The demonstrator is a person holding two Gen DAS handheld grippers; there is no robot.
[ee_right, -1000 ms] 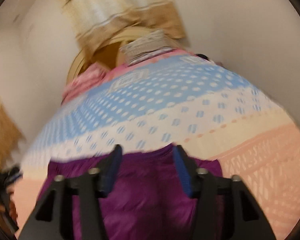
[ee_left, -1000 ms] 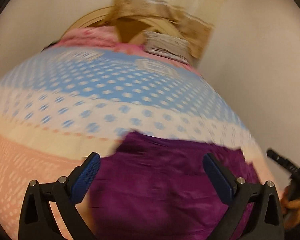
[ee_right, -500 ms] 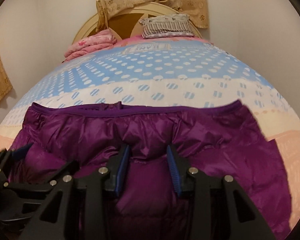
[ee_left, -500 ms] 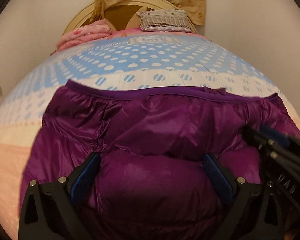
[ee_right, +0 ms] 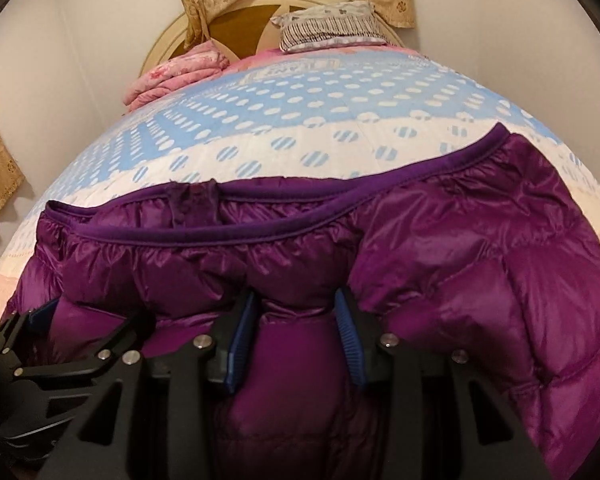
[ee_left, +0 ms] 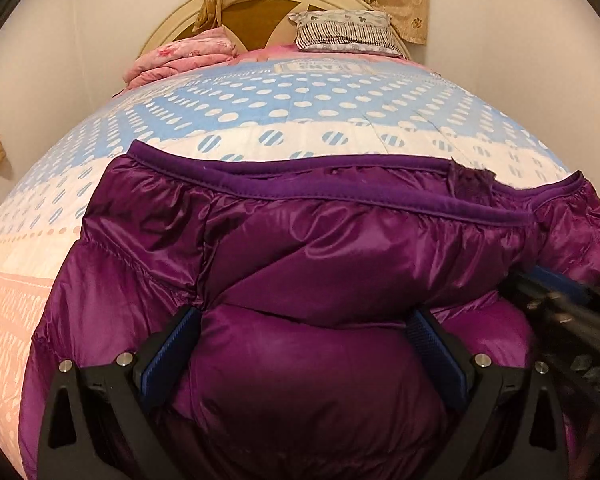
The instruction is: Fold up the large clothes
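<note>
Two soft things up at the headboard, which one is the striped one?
The pillow on the right, grey-white with dark stripes along its edge. The other, the folded blanket to its left, is pink and floral.

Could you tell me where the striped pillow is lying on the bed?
The striped pillow lies at the far end of the bed, against the round headboard, right of the folded pink blanket in both wrist views.
</note>
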